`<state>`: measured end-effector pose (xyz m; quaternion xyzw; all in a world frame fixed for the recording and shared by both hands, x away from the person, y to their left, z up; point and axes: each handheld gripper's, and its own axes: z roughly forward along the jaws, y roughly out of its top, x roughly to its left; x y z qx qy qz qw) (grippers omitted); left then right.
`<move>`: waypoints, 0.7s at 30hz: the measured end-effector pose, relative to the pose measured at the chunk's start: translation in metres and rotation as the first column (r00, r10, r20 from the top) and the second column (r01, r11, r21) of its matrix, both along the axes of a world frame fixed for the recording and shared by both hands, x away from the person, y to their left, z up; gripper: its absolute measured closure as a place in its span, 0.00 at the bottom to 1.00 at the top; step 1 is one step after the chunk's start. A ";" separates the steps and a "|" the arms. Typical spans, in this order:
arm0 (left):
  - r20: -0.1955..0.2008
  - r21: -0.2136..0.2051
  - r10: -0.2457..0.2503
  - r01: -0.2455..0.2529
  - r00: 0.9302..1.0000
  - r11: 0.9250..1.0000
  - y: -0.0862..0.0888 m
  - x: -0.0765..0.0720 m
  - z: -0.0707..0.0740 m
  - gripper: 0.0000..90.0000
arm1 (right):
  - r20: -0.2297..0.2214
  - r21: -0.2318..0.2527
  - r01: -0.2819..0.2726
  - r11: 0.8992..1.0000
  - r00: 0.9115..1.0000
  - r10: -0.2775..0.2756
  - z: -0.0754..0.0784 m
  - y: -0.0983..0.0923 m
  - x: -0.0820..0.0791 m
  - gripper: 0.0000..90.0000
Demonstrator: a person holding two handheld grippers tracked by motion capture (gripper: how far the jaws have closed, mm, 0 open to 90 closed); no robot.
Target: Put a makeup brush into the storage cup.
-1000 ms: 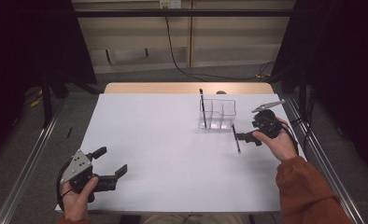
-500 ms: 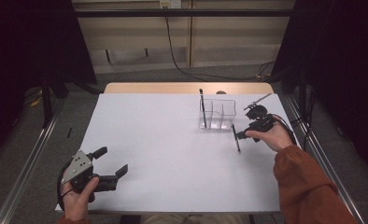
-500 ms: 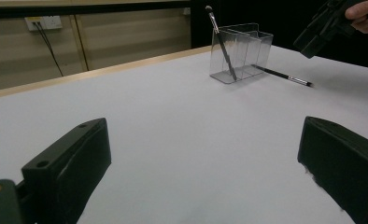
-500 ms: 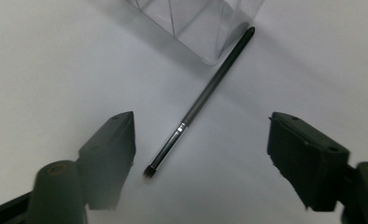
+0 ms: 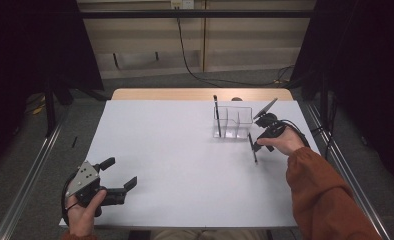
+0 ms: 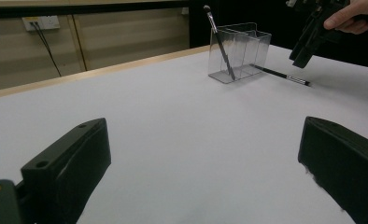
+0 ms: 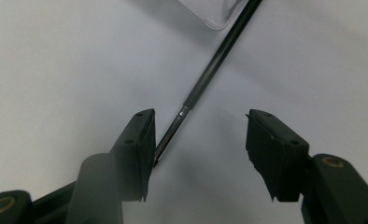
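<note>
The work in hand looks like putting brushes into the clear holder (image 5: 233, 121), which is standing on the far right part of the table (image 5: 185, 165). One brush (image 5: 217, 115) is already standing in the holder's left compartment, leaning with its tip up, so that part looks done. A second brush (image 5: 252, 147) is still lying flat on the table just near of the holder, one end close to the holder's near wall.

The right tool (image 5: 257, 145) is hanging over this lying brush, pointing down at it. Its jaws have just been closing and are now standing about half open, with the brush between them but not gripped: in the right gripper view the brush (image 7: 205, 79) is lying on the table, its metal end running just beside the left pad (image 7: 142, 135), and the right pad is well clear of it. What is left, as I judge it, is closing on the brush, lifting it and standing it in a compartment.

The left tool (image 5: 117, 175) is resting at the near left of the table, jaws wide apart and holding nothing.

The high view is giving the layout of both hands. The left gripper view is showing the holder (image 6: 240, 51) from the side, with the standing brush's slant, the lying brush (image 6: 282, 75) behind it, and the right tool (image 6: 308, 39) tilted down from above. The right gripper view is giving the pad-to-brush gap.
</note>
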<state>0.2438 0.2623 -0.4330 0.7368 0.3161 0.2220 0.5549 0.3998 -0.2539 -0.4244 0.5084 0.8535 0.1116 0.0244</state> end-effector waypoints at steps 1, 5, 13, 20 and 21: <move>0.001 0.000 0.000 0.000 1.000 1.000 0.000 0.000 0.000 0.03 | -0.006 0.000 -0.001 1.000 1.000 0.001 -0.002 0.000 0.001 0.51; 0.002 0.004 -0.001 0.001 1.000 1.000 0.000 0.000 0.000 0.03 | -0.018 0.003 0.003 1.000 1.000 -0.003 -0.005 0.000 0.003 0.56; 0.004 0.006 -0.001 0.001 1.000 1.000 0.000 0.000 0.000 0.03 | -0.060 0.008 0.028 1.000 0.998 -0.028 -0.014 0.000 0.010 0.62; 0.015 0.014 -0.005 0.005 1.000 1.000 -0.002 -0.001 0.001 0.03 | -0.068 -0.002 0.027 1.000 0.997 -0.027 -0.018 0.004 0.012 0.63; 0.017 0.017 -0.005 0.004 1.000 1.000 -0.002 -0.001 0.001 0.03 | -0.068 -0.001 0.026 1.000 0.997 -0.026 -0.019 0.003 0.012 0.63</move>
